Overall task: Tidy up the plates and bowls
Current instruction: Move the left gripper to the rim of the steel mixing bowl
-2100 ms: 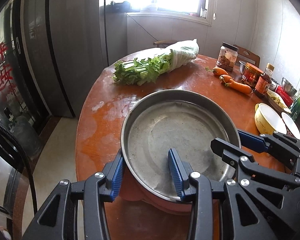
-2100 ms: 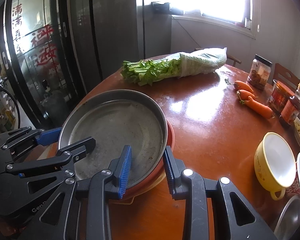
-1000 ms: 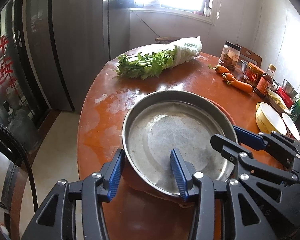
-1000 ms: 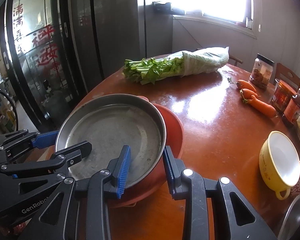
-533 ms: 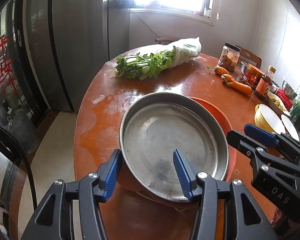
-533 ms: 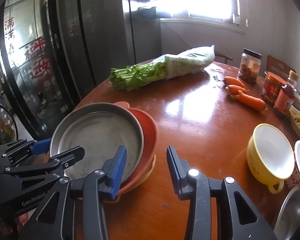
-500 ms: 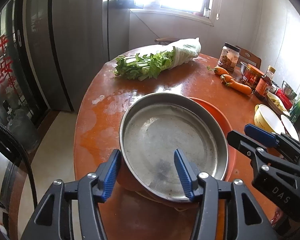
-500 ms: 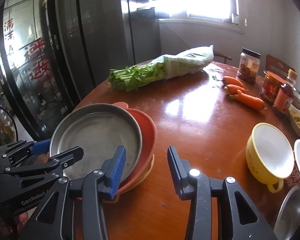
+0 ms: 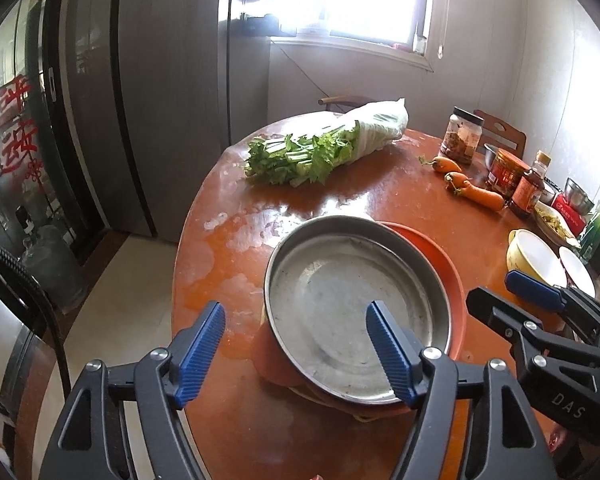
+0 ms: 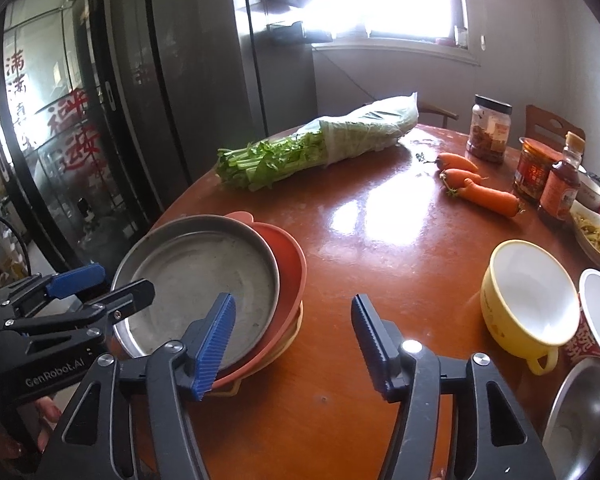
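Between the left gripper's (image 9: 296,350) wide fingers sits the steel plate (image 9: 352,308), unheld.

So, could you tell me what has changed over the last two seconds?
Both grippers let go of the metal pan: the left gripper and right gripper opened and drew back. The pan now rests off-centre on the orange plate. The celery, carrots and yellow bowl stayed put.

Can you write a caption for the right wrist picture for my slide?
Open right gripper hovers over the table between stacked plates and a yellow bowl.
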{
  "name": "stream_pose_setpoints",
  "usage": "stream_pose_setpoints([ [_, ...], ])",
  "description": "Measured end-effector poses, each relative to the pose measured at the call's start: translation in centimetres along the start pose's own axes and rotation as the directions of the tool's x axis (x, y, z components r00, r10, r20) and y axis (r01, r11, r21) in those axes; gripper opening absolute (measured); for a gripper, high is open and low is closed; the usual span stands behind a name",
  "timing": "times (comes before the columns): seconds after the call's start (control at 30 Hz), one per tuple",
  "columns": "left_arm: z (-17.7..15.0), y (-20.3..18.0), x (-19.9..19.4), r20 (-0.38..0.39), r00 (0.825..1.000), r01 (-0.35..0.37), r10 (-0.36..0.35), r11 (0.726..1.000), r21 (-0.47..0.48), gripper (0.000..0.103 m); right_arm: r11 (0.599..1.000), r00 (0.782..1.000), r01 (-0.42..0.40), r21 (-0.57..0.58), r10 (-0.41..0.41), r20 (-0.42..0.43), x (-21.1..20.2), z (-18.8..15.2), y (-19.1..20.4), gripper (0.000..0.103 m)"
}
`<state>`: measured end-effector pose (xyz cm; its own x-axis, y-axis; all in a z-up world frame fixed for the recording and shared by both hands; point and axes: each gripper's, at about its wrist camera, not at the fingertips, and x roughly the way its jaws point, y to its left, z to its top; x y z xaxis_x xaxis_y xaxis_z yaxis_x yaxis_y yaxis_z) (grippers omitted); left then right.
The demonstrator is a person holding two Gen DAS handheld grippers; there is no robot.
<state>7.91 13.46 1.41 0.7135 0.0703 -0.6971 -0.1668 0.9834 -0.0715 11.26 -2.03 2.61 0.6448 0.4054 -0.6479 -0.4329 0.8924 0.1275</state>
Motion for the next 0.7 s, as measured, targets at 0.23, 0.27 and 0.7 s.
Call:
stream_pose_setpoints([
  [0.23, 0.3, -0.8, -2.2, 0.042, 0.999, 0.001, -0.002, 1.000, 0.006, 0.077, 1.000, 0.999, 0.014, -0.002, -0.014, 0.046, -2.3, 0.3, -0.3, 0.070],
  [0.27, 0.3, -1.0, -2.6, 0.049, 0.999, 0.005, -0.005, 1.000, 0.007, 0.078, 1.000, 0.998, 0.011, 0.002, -0.011, 0.056, -2.7, 0.4, -0.4, 0.070],
  [0.7, 0.6, -5.3, -5.6, 0.093, 0.995, 0.031, -0.037, 0.997, 0.065, 0.086, 0.997, 0.987, 0.075, 0.032, -0.079, 0.137, -8.4, -0.1, -3.2, 0.077],
])
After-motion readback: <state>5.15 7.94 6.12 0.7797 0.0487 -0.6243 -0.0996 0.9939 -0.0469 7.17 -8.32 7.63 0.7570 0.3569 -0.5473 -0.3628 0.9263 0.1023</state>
